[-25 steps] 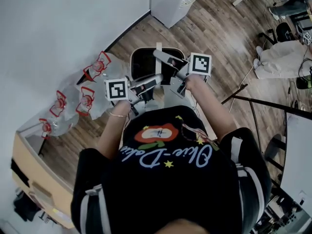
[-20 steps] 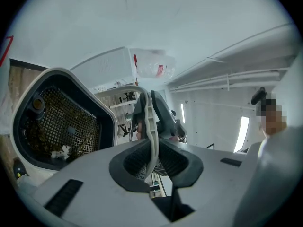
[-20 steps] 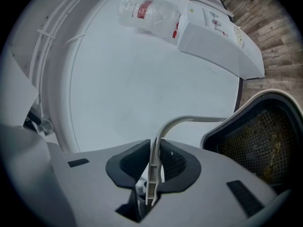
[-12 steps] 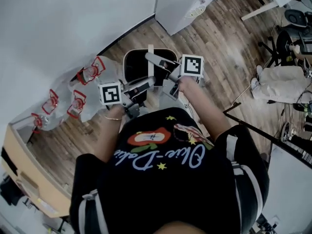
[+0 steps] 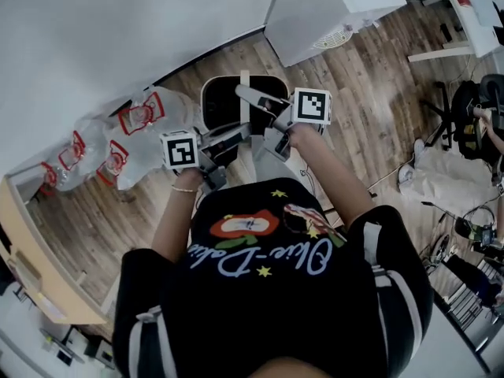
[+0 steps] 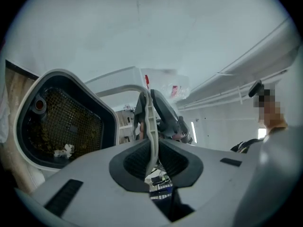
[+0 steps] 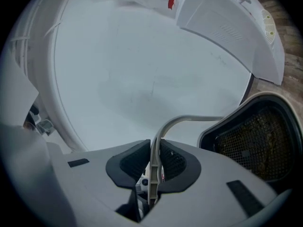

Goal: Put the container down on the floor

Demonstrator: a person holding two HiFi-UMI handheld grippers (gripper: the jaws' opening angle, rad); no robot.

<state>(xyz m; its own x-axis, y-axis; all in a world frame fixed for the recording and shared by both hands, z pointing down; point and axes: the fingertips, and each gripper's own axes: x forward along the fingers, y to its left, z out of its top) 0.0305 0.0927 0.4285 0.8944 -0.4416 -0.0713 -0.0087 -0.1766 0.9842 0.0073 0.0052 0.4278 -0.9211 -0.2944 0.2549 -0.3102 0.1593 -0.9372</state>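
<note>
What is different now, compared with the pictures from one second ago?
The view has shifted: the plastic bags now show further left, the white cabinet further right. Unchanged: left gripper and right gripper stay shut on the handle of the container.

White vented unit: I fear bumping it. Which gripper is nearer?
Right. The right gripper grips the container handle toward the white unit; the left gripper grips it on the far side.

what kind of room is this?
Probably an indoor office or lab workspace: wood-plank floor, a black office chair at the right edge, and cables loose on the floor near it.
</note>
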